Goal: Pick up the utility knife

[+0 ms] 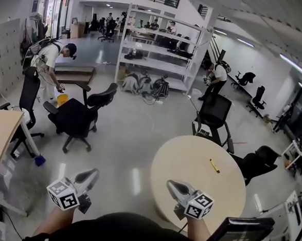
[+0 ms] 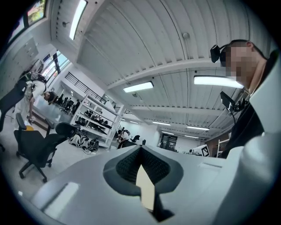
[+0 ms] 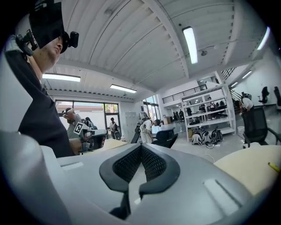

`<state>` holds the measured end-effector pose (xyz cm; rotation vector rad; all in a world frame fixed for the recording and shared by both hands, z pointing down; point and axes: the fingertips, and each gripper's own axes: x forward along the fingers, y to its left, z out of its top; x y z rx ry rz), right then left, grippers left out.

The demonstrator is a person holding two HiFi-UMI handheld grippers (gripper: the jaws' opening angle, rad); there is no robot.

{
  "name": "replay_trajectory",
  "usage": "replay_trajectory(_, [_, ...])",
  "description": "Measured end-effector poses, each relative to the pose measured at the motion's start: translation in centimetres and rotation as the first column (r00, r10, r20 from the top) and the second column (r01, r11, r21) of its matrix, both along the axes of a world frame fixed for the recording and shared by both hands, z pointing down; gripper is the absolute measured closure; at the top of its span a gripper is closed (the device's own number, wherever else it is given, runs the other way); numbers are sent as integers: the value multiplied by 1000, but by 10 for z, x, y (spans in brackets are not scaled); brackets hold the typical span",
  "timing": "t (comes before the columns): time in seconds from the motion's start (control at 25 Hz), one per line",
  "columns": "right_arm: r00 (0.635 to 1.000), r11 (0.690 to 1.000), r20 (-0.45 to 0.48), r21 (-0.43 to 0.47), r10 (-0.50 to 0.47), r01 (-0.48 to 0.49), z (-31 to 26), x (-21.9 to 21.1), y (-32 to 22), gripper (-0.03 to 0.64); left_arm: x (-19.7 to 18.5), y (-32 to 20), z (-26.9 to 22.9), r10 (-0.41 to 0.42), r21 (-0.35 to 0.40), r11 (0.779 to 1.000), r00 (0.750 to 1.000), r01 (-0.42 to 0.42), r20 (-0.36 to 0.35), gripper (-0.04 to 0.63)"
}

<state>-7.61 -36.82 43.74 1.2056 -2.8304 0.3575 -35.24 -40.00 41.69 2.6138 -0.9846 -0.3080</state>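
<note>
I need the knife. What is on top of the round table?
Only a yellow utility knife lies on the round table, toward its far right. The right gripper and a chair back cover its near edge.

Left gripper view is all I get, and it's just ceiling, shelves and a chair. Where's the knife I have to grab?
Observer: The yellow utility knife lies on a round table, toward its far right side in the head view.
Operator: Is my other claw close to it?
Observer: Not yet. The right claw shows over the table's near left edge, well apart from the knife, shut with nothing in it.
Operator: What's behind the table?
Observer: A black office chair stands just beyond its far edge.
</note>
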Motion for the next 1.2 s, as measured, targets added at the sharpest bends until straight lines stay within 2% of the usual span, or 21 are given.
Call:
replay_trajectory(0.28, [995,994,1,-39,101,-101,9,12,-28,603,14,-56,7,102,-17,995,995,-102,3,598])
replay_trajectory(0.48, [988,987,23,-62,151,-150,32,49,-62,603,47,-115,25,138,-17,990,987,-138,79,598])
replay_trajectory(0.6, [985,985,48,-54,167,-165,42,84,-95,603,81,-169,22,152,-3,988,977,-153,146,598])
replay_trajectory(0.8, [986,988,66,-36,155,-153,59,149,-170,603,170,-269,-5,180,21,981,947,-192,268,598])
replay_trajectory(0.88, [987,990,76,-11,144,-143,68,175,-196,603,211,-306,-10,194,25,977,929,-212,314,598])
replay_trajectory(1.0, [985,990,95,13,142,-144,80,217,-223,603,281,-357,-8,227,26,965,885,-260,406,597])
replay_trajectory(1.08, [982,987,99,-5,158,-159,92,243,-234,603,327,-383,-3,266,16,953,856,-304,444,597])
replay_trajectory(1.2, [971,979,125,-49,205,-200,110,270,-242,603,390,-417,8,335,11,918,790,-397,513,578])
